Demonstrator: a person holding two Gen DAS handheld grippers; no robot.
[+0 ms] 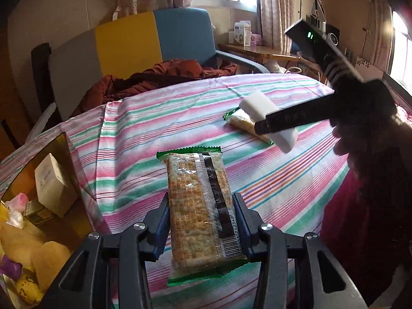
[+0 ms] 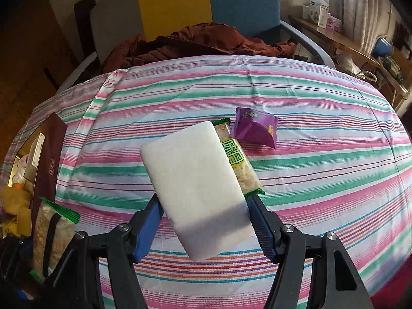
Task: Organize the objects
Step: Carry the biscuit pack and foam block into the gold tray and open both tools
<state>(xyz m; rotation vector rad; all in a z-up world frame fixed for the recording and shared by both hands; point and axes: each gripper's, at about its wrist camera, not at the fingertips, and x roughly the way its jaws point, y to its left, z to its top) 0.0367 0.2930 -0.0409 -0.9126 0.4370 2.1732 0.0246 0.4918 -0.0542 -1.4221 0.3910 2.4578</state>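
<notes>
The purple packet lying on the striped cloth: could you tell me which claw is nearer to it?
Right. The right claw, holding a white block, hovers just short of the purple packet. The left claw, gripping a cracker pack, sits farther off by the open box.

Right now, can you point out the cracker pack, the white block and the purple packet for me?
cracker pack (image 1: 198,206): left wrist view, on the clear wrapper's middle.
white block (image 2: 195,182): right wrist view, on its broad flat face.
purple packet (image 2: 255,128): right wrist view, on its front panel, lying on the striped cloth.
</notes>
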